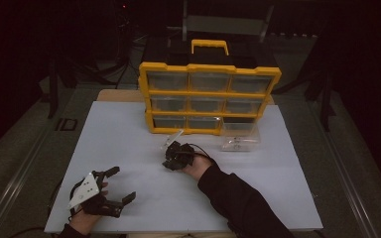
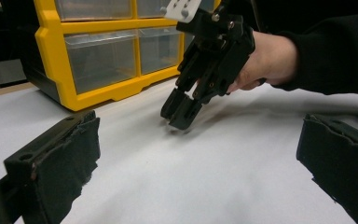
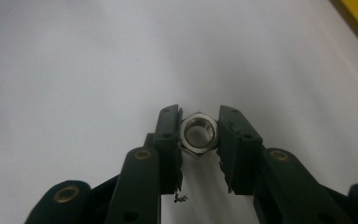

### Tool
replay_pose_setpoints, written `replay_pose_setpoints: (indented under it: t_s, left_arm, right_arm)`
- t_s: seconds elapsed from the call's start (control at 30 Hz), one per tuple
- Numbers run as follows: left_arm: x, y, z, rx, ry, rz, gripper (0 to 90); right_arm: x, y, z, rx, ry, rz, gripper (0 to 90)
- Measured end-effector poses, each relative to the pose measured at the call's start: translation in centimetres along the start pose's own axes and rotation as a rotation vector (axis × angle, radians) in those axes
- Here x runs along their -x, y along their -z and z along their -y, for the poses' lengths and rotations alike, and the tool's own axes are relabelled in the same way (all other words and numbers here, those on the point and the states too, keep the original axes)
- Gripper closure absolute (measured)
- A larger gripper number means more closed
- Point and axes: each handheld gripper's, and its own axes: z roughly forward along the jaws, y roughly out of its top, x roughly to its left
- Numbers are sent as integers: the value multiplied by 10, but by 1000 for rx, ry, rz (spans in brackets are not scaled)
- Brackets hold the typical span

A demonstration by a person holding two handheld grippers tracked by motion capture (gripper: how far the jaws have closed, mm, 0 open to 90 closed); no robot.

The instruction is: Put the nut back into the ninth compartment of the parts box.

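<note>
Right tongs clamped on a silver hex nut at centre of the right gripper view, both black pads pressed against the nut's flats, bore facing the camera, white counter just beneath. Seen again at centre of the high view, tipped down toward the counter in front of a yellow organizer with clear drawers, its handle at upper centre. Held by a hand in a dark sleeve entering from the lower right of the frame. One clear drawer out of the organizer, resting on the counter right of centre, just beside the cabinet's lower right corner. Left tongs spread wide at lower left of the high view, nothing between the pads, grey plate on top. Same spread shown in the left gripper view, pads at the lower left and lower right edges, bare counter between, right tongs pointing down at upper centre with the organizer at upper left.
</note>
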Motion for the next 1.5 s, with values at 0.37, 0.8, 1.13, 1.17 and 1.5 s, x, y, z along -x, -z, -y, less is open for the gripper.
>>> replay_pose_setpoints:
  t_s: [0.37,0.8,1.13,1.17,1.5]
  left_arm:
    - [0,-1,0,-3,1,1,0]
    - [0,-1,0,-3,1,-2,0]
    - [1,-1,0,-4,-2,-3,0]
    - [1,-1,0,-4,-2,-3,0]
    - [1,-1,0,-4,-4,-4,0]
  right_arm:
    - [10,23,5,4,-29,15,704]
    - [19,62,9,18,-39,33,704]
    - [31,99,14,41,-71,75,704]
    - [31,99,14,41,-71,75,704]
    - [42,124,22,57,-104,97,704]
